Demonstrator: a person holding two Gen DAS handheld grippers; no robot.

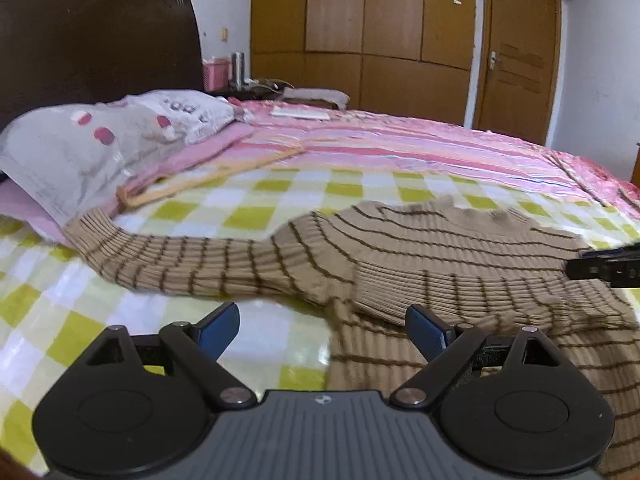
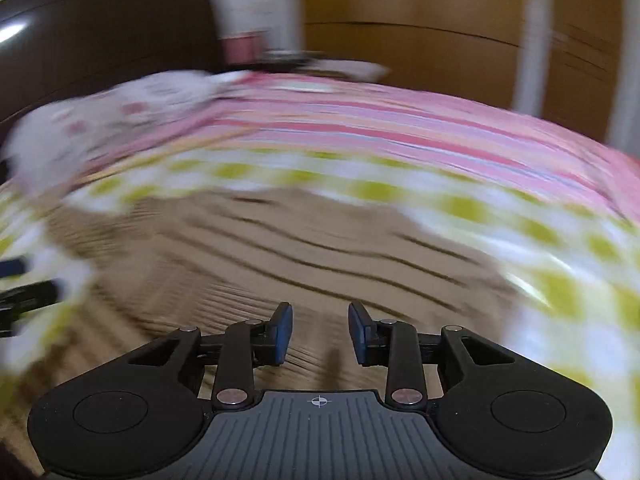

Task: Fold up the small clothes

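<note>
Bed (image 1: 280, 196): sweater (image 1: 420, 248) before hand-held gripper (image 1: 322, 328)

sweater (image 1: 420, 248): tan ribbed knit with thin dark brown stripes
blanket (image 1: 240, 208): checks of yellow-green, pale green and white
bedspread (image 1: 400, 144): pink with stripes of deeper pink, white and orange
pillow (image 1: 80, 148): grey-white with pink-red spots and grey lettering
headboard (image 1: 92, 36): dark brown
wardrobe (image 1: 360, 28): golden-brown wood
door (image 1: 516, 52): the same brown wood
wall (image 1: 596, 60): white
left gripper (image 1: 322, 330): black, blue pads
right gripper (image 2: 320, 330): black, blue pads
</note>
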